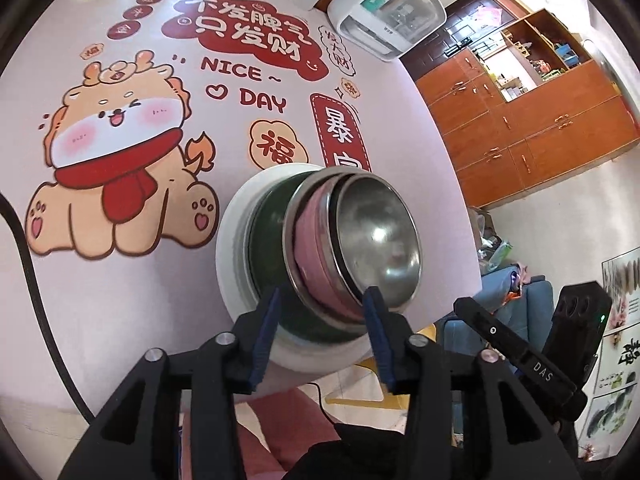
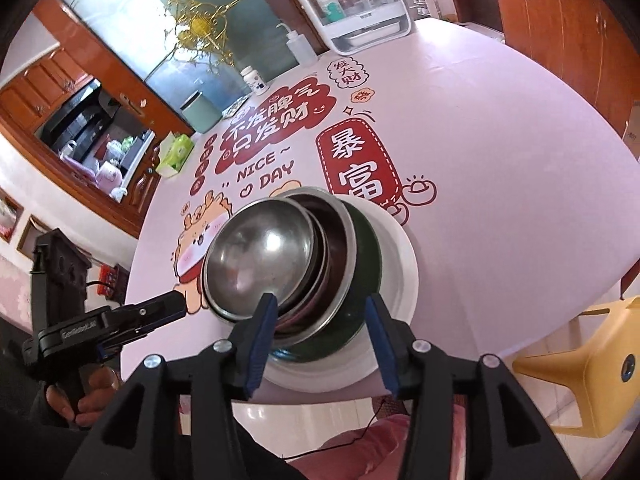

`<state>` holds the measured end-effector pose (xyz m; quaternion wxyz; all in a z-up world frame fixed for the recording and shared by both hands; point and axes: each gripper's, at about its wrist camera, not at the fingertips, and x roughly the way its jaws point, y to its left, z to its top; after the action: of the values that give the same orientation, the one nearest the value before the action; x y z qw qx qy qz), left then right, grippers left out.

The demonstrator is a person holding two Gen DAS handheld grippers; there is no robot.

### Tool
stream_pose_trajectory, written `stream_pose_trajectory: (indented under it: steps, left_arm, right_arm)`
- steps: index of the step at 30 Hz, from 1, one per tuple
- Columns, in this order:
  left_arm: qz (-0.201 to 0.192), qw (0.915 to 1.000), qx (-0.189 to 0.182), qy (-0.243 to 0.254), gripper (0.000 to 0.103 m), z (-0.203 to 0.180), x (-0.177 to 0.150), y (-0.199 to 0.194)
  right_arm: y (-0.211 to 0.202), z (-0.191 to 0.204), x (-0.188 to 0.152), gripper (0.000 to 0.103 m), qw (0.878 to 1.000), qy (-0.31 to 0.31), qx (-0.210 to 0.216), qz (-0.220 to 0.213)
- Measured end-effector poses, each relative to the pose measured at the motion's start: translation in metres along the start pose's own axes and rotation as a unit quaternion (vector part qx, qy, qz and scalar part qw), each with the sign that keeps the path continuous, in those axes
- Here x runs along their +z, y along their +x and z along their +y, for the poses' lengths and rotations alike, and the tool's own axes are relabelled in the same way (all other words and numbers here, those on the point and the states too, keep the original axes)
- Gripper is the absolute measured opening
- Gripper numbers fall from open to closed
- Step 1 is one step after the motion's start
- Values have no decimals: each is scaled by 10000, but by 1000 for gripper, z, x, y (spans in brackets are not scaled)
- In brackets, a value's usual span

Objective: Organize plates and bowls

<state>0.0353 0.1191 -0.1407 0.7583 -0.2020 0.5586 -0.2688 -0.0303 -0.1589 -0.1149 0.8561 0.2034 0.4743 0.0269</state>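
Four pieces make one nested stack near the table's front edge: small steel bowl (image 1: pixel 378 236) on top, tilted; under it a pink-sided steel bowl (image 1: pixel 316 248); then a dark green bowl (image 1: pixel 268 236); all sitting on a white plate (image 1: pixel 232 248). Top bowl leans off-centre, rim resting against the pink bowl's rim, not seated flat.

Left tool (image 1: pixel 322 336) is open, blue pads (image 1: pixel 264 340) spread to either side of the stack's near edge, holding nothing. From its own camera I can't tell if the pads touch the plate. Right tool (image 2: pixel 322 336) is likewise open, pads (image 2: pixel 378 344) straddling the near side of the plate (image 2: pixel 400 280), nothing gripped. Right wrist view shows the same stack: steel bowl (image 2: pixel 256 264) uppermost and tipped toward the left, green bowl (image 2: pixel 366 264) below. Each tool also shows in the other's view, off to the side of the stack: right tool (image 1: pixel 520 356), left tool (image 2: pixel 120 320), with the hand (image 2: pixel 86 396) on its grip.

Table (image 1: pixel 120 300) carries a pale pink cover printed with a cartoon dragon (image 1: pixel 116 152) and red lettering. At the far edge: white lidded box with bottles inside (image 2: pixel 352 4), squeeze bottle (image 2: pixel 298 46), small white jar (image 2: pixel 254 78), green tissue pack (image 2: pixel 176 154), pale green canister (image 2: pixel 200 112). Yellow plastic chair (image 2: pixel 580 368) stands just beside the table on the right. Wooden cabinets (image 1: pixel 520 128) behind.
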Motion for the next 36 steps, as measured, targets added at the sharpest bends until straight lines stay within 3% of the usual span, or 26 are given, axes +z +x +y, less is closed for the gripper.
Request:
stream_pose_trajectory:
  steps: [6, 8, 10, 17, 19, 22, 27, 30, 33, 36]
  left_arm:
    - [-356, 9977, 548, 155, 48, -17, -17, -18]
    - [-549, 9957, 720, 174, 59, -23, -21, -27]
    - [-735, 9938, 798, 244, 62, -34, -24, -38]
    - [-1292, 9861, 967, 390, 78, -74, -28, -76]
    - [-1464, 9836, 1004, 326, 83, -87, -28, -89]
    - [-1639, 9801, 1111, 165, 83, -100, -32, -100]
    - [-1702, 9701, 1714, 239, 83, -116, -47, -108]
    - [-1770, 9618, 2070, 275, 83, -123, -58, -110]
    - [-1751, 9467, 2647, 558, 83, -133, -71, -103]
    - [-1703, 9466, 2665, 631, 86, -137, -80, -99]
  right_arm:
    - [-14, 18, 7, 64, 9989, -450, -114, -58]
    - [-22, 25, 10, 68, 9980, -608, -123, -82]
    - [-32, 31, 13, 75, 9964, -829, -108, -136]
    - [-64, 45, 25, 79, 9920, -1260, -71, 5]
    - [-76, 49, 25, 84, 9901, -1402, -92, -46]
    - [-91, 55, 22, 88, 9873, -1580, -31, -141]
    - [-109, 61, 21, 89, 9886, -1475, 76, -308]
    - [-113, 65, 15, 90, 9870, -1564, -72, -371]
    - [-115, 68, 9, 90, 9862, -1587, -167, -442]
    - [-115, 69, 4, 90, 9857, -1622, -185, -405]
